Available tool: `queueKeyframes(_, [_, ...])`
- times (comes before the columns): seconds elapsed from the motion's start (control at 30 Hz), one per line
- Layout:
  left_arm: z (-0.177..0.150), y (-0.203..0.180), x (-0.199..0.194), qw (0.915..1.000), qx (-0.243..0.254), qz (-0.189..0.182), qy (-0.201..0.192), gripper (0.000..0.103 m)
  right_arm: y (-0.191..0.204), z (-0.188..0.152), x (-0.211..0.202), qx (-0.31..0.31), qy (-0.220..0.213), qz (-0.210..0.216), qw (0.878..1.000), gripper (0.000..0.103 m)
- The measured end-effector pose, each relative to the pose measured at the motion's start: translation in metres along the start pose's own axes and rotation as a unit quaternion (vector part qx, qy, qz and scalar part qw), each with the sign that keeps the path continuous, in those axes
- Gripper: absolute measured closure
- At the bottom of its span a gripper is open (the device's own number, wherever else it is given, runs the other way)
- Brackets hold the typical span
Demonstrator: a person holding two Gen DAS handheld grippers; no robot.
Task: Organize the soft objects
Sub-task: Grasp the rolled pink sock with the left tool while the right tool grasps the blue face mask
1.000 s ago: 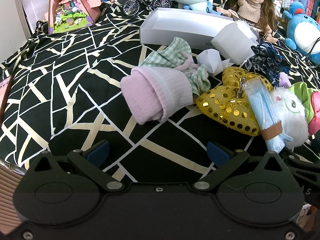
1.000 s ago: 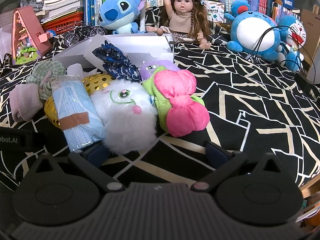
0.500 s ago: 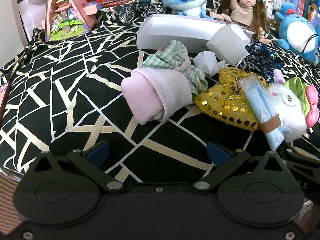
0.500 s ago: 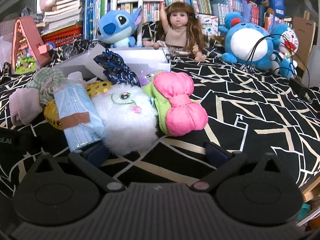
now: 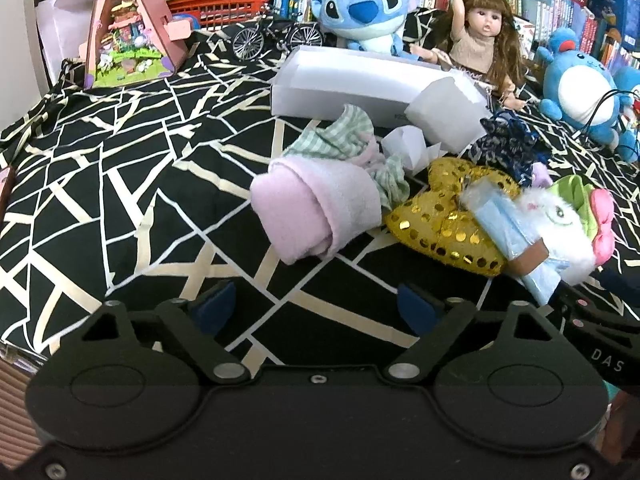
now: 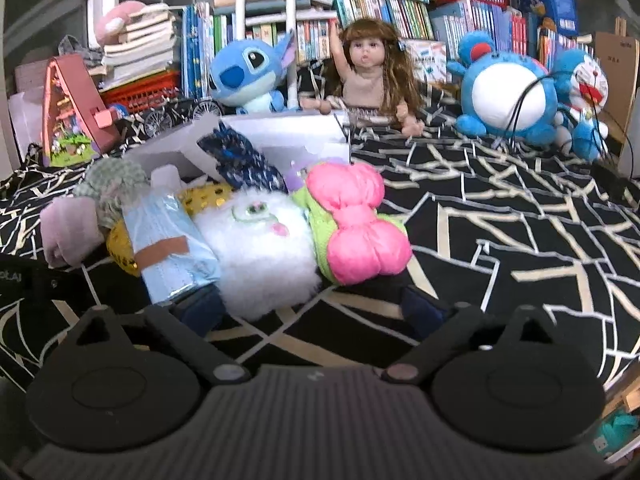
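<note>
Left wrist view: the left gripper (image 5: 316, 300), jaws closing and empty, faces the pink rolled sock (image 5: 316, 212). The right gripper (image 6: 316, 312), also closing on nothing, nears the white fluffy plush (image 6: 264, 256). Each likely needs advancing first.

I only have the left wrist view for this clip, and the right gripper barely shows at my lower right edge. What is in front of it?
Observer: The right gripper faces the white fluffy toy. Its jaws are closing with the toy's near edge between them, not yet pinched.
Operator: What is the pink thing beside that toy?
Observer: A puffy pink bow, lying on a green fabric piece and touching the toy's right side.
Operator: Anything past the round blue plush?
Observer: Yes, right beside the round blue plush sits a second blue plush with a white face and a red mouth.
</note>
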State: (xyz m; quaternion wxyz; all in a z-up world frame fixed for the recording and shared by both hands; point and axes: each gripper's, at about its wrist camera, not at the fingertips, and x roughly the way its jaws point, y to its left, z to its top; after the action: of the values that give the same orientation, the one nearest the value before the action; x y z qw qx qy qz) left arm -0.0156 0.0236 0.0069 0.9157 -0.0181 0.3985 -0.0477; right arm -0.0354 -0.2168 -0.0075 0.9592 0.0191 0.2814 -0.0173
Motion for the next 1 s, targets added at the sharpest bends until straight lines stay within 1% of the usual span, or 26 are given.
queueKeyframes(0.1, [0.001,0.0,-0.004,0.9999,0.006,-0.005,-0.012,0.028,0.005,0.002,-0.009,-0.021,-0.024,-0.005,0.999,0.011])
queueKeyframes(0.23, [0.004,-0.002,-0.013,0.9991,0.015,-0.011,-0.039,0.032,0.01,0.007,-0.017,-0.039,-0.048,-0.015,0.998,0.019])
queueKeyframes(0.3, [0.006,-0.002,-0.017,0.9984,0.018,-0.007,-0.054,0.035,0.01,0.011,-0.02,-0.04,-0.058,-0.02,0.997,0.024])
queueKeyframes(0.43, [0.01,-0.001,-0.024,0.9962,0.021,0.016,-0.084,0.035,0.006,0.016,-0.027,-0.032,-0.077,-0.031,0.996,0.044])
queueKeyframes(0.47, [0.012,0.0,-0.025,0.9957,0.021,0.019,-0.089,0.035,0.006,0.017,-0.028,-0.032,-0.08,-0.028,0.996,0.045])
queueKeyframes(0.6, [0.018,0.003,-0.023,0.9945,0.02,0.024,-0.1,0.034,0.008,0.017,-0.029,-0.044,-0.079,-0.007,0.996,0.046])
queueKeyframes(0.7, [0.021,0.005,-0.017,0.9947,0.019,0.025,-0.098,0.034,0.012,0.014,-0.029,-0.047,-0.072,0.008,0.996,0.049])
queueKeyframes(0.77, [0.021,0.007,-0.013,0.9953,0.014,0.021,-0.094,0.032,0.015,0.011,-0.032,-0.047,-0.072,0.03,0.996,0.048])
queueKeyframes(0.8, [0.022,0.007,-0.011,0.9954,0.012,0.018,-0.093,0.029,0.016,0.01,-0.034,-0.047,-0.073,0.044,0.995,0.048])
queueKeyframes(0.83, [0.022,0.007,-0.01,0.9956,0.011,0.016,-0.092,0.027,0.017,0.009,-0.034,-0.046,-0.072,0.055,0.995,0.035])
queueKeyframes(0.87, [0.021,0.007,-0.008,0.9957,0.011,0.016,-0.091,0.026,0.019,0.009,-0.035,-0.045,-0.066,0.07,0.994,0.031])
queueKeyframes(1.0, [0.023,0.005,0.0,0.9956,0.01,0.017,-0.091,0.026,0.029,0.005,-0.035,-0.042,-0.052,0.113,0.991,0.025])
